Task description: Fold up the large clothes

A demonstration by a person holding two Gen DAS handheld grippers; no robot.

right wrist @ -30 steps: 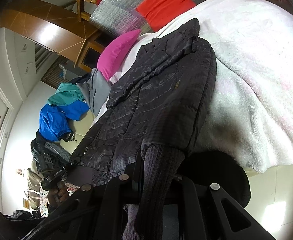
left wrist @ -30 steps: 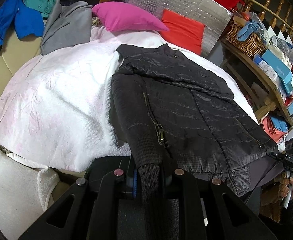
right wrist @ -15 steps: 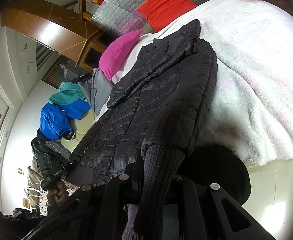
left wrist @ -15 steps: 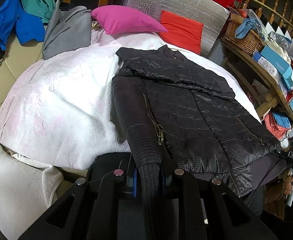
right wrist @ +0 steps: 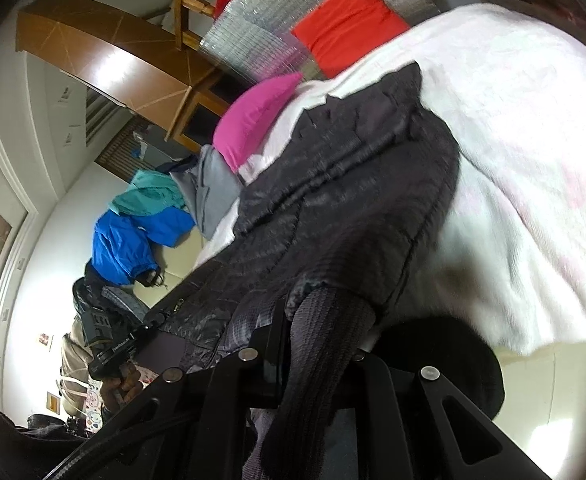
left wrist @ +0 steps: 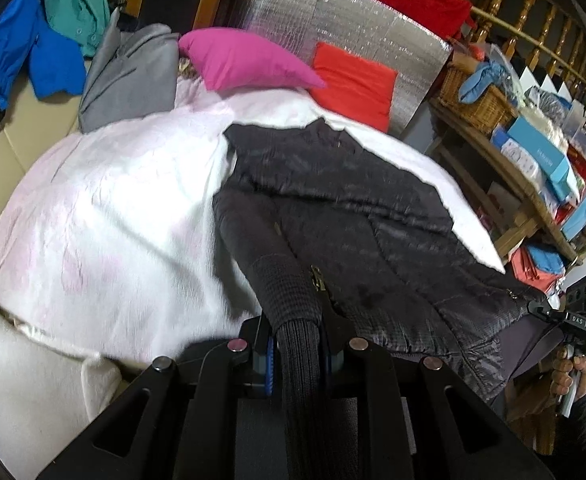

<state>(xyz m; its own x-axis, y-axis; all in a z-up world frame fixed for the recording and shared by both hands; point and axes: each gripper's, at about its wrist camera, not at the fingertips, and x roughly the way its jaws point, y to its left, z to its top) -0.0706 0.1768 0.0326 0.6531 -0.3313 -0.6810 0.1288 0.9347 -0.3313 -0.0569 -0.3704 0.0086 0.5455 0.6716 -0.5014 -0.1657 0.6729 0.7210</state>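
I have the left hand-held gripper (left wrist: 297, 354) clamped nearly shut on one ribbed cuff (left wrist: 297, 344) of the black jacket (left wrist: 373, 232). My right hand-held gripper (right wrist: 317, 354) pinches the other cuff (right wrist: 325, 320). The jacket lies spread on the white blanket (left wrist: 105, 216) of the bed, collar toward the pink pillow (left wrist: 245, 58).

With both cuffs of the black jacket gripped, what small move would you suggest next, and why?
Probably carry both knit cuffs forward over the black jacket toward its collar. The left gripper and right gripper each pinch a cuff at the near edge, and the body lies flat on the white blanket.
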